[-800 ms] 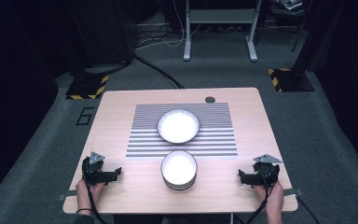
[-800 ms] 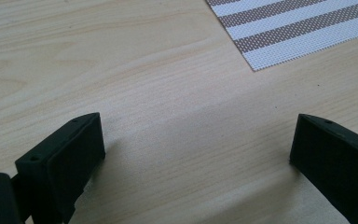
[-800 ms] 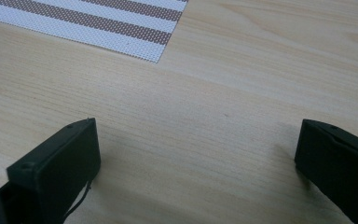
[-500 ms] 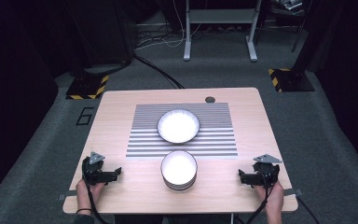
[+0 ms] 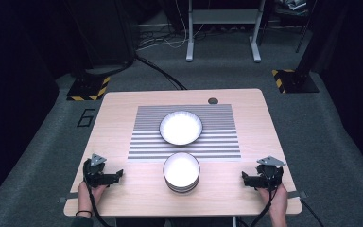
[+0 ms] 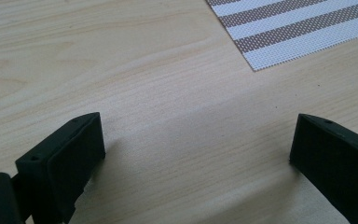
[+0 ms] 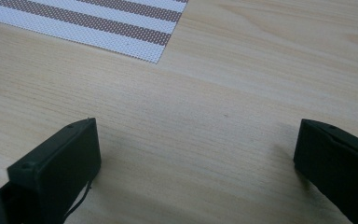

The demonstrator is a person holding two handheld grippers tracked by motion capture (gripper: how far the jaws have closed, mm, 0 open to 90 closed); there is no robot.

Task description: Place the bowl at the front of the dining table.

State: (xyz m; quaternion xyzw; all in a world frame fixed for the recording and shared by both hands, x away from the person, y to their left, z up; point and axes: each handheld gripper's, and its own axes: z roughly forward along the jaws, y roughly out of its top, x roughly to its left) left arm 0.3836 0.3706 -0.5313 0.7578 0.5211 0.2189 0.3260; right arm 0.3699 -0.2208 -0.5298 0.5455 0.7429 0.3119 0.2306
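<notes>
Nearest the person's edge of the wooden table point(image 5: 123, 189), the left gripper point(image 5: 116, 177) and the right gripper point(image 5: 246, 180) rest low over the bare wood, one at each near corner, each held by a hand. Both point inward toward the middle. The gripper views show each pair of jaws spread wide, with only wood grain between them; nothing is pinched.

Between the two grippers, well apart from both, stands a stack of white bowls point(image 5: 181, 172) on the wood, just in front of the striped placemat point(image 5: 217, 142). A corner of that mat appears in the left gripper view point(image 6: 298, 28) and in the right gripper view point(image 7: 98, 28).

On the mat, beyond the stack, sits a single wider white bowl point(image 5: 180, 127), upright. A small dark round fitting point(image 5: 212, 100) lies at the table's far edge.

Beyond the table: grey carpet point(image 5: 52, 142), black cables point(image 5: 160, 73), a metal frame on two legs point(image 5: 222, 28), and two bases with yellow-black hazard stripes point(image 5: 89, 88).
</notes>
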